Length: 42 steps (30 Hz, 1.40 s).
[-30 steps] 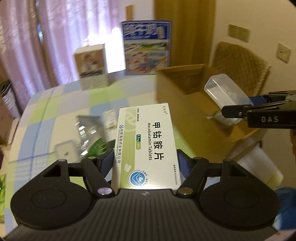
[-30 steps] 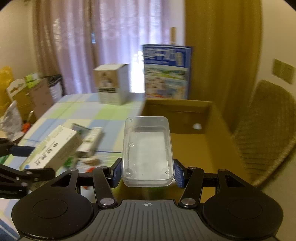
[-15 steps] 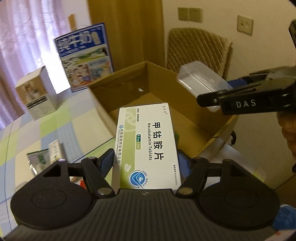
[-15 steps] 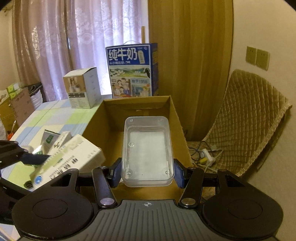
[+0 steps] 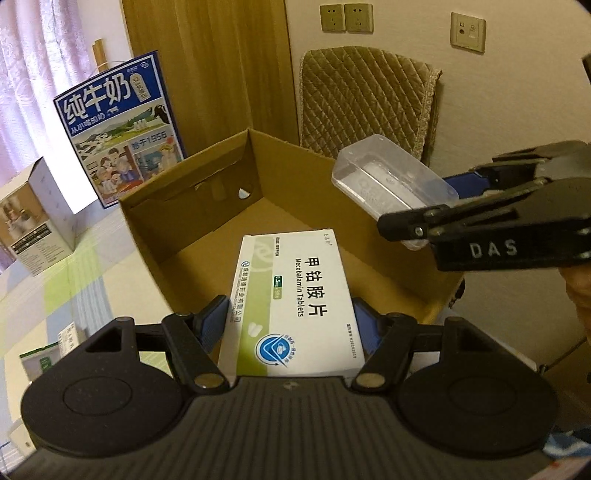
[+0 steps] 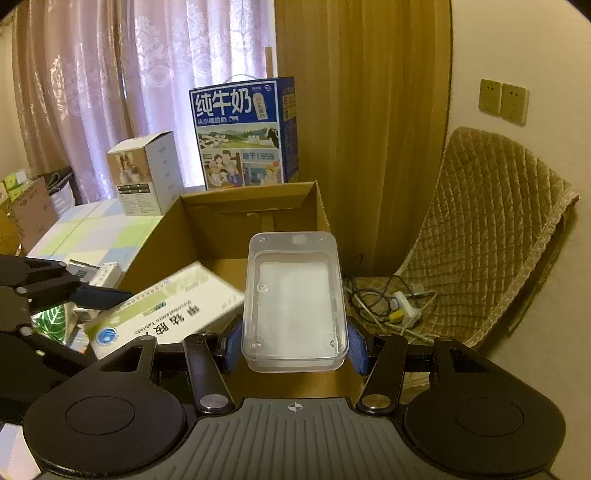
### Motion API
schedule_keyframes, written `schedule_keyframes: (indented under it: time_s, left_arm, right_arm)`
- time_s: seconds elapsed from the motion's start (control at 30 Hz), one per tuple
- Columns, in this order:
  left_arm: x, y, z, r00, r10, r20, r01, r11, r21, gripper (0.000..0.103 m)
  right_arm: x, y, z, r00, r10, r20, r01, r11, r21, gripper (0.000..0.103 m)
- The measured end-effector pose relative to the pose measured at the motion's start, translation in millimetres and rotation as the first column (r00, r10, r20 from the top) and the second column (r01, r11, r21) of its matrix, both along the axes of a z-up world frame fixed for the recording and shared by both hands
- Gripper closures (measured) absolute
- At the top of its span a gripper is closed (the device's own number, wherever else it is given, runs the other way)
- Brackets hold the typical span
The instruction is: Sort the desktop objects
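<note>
Cream wall [image 5: 406, 22] upper right with beige sockets [image 5: 346, 17]. Ochre curtain [image 6: 362, 110] centre, backlit pinkish sheer curtains [image 6: 110, 74] upper left. Quilted tan chair [image 6: 491, 236] right; cables and power strip [image 6: 400, 306] on floor beneath it.

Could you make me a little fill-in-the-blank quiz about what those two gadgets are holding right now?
1. The left hand-held gripper holds a white and green box of ____.
2. The right hand-held gripper holds a ____ plastic case.
3. Both are held over an open ____ box.
4. The blue carton stands ____ that box.

Missing words: tablets; clear; cardboard; behind
</note>
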<state>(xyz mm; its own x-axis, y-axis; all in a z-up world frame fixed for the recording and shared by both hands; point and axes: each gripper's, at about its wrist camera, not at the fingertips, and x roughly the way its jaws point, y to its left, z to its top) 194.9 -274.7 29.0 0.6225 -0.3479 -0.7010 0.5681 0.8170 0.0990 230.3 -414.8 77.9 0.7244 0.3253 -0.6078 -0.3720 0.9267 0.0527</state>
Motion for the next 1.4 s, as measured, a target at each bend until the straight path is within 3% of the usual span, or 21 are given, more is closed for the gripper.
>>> schedule_keyframes:
  time_s: [0.3, 0.47, 0.57, 0.93, 1.07, 1.4]
  left_arm:
    - [27, -8, -6, 1.0, 0.001, 0.0, -0.001, 0.999, -0.044, 0.036]
    - [42, -9, -15, 1.0, 0.031, -0.005, -0.031, 1.0, -0.005, 0.036]
    - [47, -1, -16, 0.998, 0.051, -0.025, -0.052, 0.998, -0.041, 0.036]
    - [39, 20, -2, 0.995, 0.094, -0.008, -0.095, 0.992, -0.088, 0.034]
    - [32, 30, 9, 0.994, 0.113, 0.01, -0.111, 0.987, -0.114, 0.033]
    - [4, 67, 23, 0.983, 0.181, 0.019, -0.177, 0.976, -0.125, 0.028]
  right_arm:
    - [8, -1, -7, 1.0, 0.0, -0.008, 0.0, 1.0, -0.002, 0.05]
    - [11, 1, -9, 1.0, 0.008, -0.011, -0.008, 1.0, -0.005, 0.05]
    - [12, 5, -12, 1.0, 0.014, -0.018, -0.014, 1.0, -0.007, 0.05]
    - [16, 17, -19, 0.997, 0.044, -0.058, -0.043, 0.999, 0.009, 0.05]
    - [13, 15, -13, 0.999, 0.026, -0.041, -0.025, 0.999, 0.023, 0.039]
    - [-15, 10, 4, 1.0, 0.009, -0.029, -0.008, 0.999, 0.036, 0.037]
